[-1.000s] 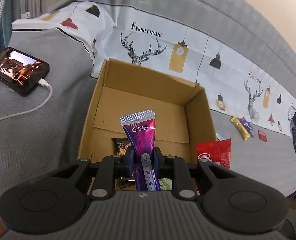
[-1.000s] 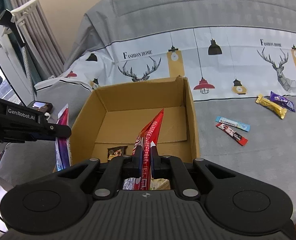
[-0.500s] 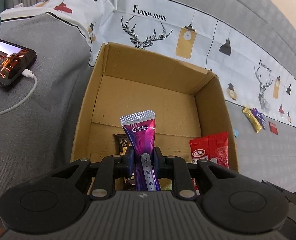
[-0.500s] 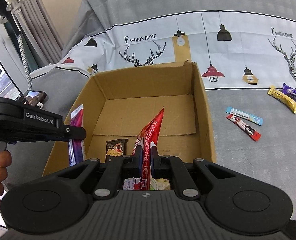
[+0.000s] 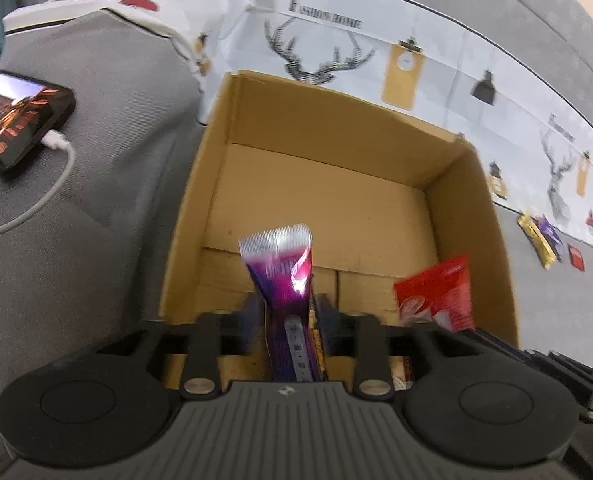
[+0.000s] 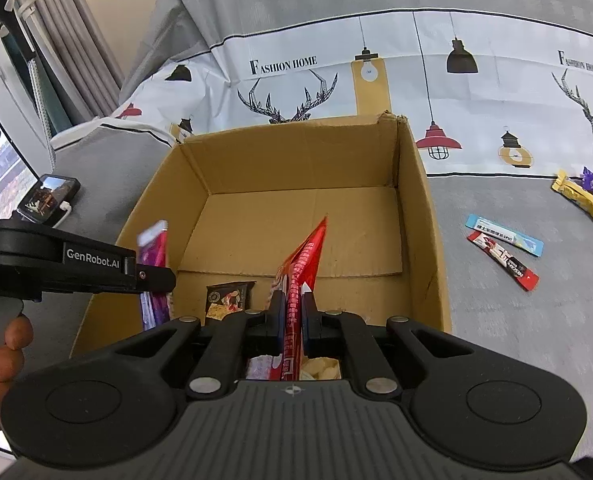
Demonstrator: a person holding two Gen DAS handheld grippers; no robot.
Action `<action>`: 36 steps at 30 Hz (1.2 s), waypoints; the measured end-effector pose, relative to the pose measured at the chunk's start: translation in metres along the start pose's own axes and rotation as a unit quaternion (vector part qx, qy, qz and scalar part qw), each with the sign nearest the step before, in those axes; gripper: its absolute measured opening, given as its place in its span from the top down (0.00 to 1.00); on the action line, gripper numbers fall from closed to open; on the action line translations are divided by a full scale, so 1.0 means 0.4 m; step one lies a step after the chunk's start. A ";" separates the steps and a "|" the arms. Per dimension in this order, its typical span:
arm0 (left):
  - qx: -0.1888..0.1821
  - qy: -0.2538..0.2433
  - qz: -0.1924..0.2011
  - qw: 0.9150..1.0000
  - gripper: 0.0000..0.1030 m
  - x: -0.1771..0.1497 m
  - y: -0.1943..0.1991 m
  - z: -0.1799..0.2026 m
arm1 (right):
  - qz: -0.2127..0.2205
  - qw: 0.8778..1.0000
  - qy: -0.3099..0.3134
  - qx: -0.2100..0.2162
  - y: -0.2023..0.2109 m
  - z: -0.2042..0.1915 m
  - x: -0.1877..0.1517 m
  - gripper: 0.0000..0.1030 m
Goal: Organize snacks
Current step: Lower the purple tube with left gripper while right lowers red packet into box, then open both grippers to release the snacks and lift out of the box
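Snacks over the cardboard box (image 6: 420, 208)

Left tongs (image 5: 286, 316) had just spread, purple packet (image 5: 284, 280) loose between them; right tongs (image 6: 292, 312) pinched a red packet (image 6: 302, 268). A phone (image 5: 14, 118) lay nearby.

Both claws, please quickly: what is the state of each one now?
Left claw: jaws just opened, purple snack packet loose between them.
Right claw: closed on the red snack packet.

A phone (image 5: 16, 124) with a lit screen is laid on the grey bedcover (image 5: 76, 240), and a white cable (image 5: 40, 200) is plugged into it. A white printed cloth (image 6: 476, 92) with deer, lamps and "FASHION HOME" lettering is spread behind. Grey curtains (image 6: 68, 40) are seen at the left.
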State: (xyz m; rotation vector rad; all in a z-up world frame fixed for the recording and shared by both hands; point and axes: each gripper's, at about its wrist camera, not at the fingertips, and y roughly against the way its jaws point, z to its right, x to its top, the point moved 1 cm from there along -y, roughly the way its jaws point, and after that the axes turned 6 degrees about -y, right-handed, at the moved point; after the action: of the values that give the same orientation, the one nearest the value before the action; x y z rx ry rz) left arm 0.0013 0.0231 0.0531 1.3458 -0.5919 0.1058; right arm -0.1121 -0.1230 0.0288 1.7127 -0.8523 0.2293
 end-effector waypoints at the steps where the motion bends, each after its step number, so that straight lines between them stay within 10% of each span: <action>1: 0.007 0.009 0.002 1.000 0.03 0.000 0.005 -0.006 | -0.001 1.000 0.001 -0.004 0.000 0.002 0.005 0.84; 4: -0.006 0.027 0.018 0.999 0.00 -0.012 0.036 -0.024 | 0.004 1.000 0.010 -0.011 0.020 0.004 0.009 0.34; 8: 0.014 0.011 0.012 1.000 0.00 -0.060 0.070 -0.016 | 0.006 0.999 0.039 -0.019 0.074 -0.006 -0.026 0.18; 17: 0.096 -0.040 0.033 0.994 0.00 -0.234 0.196 0.006 | 0.015 0.998 0.049 -0.025 0.224 -0.039 -0.146 0.09; 36: 0.109 -0.043 0.123 0.985 0.00 -0.368 0.433 0.063 | 0.119 0.988 0.094 -0.022 0.459 -0.091 -0.252 0.03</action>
State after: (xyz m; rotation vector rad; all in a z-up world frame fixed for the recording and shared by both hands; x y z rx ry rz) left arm -0.2020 0.0799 0.1409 1.4904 -0.8375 0.3222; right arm -0.2922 -0.0635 0.1248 1.5200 -0.9133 0.5199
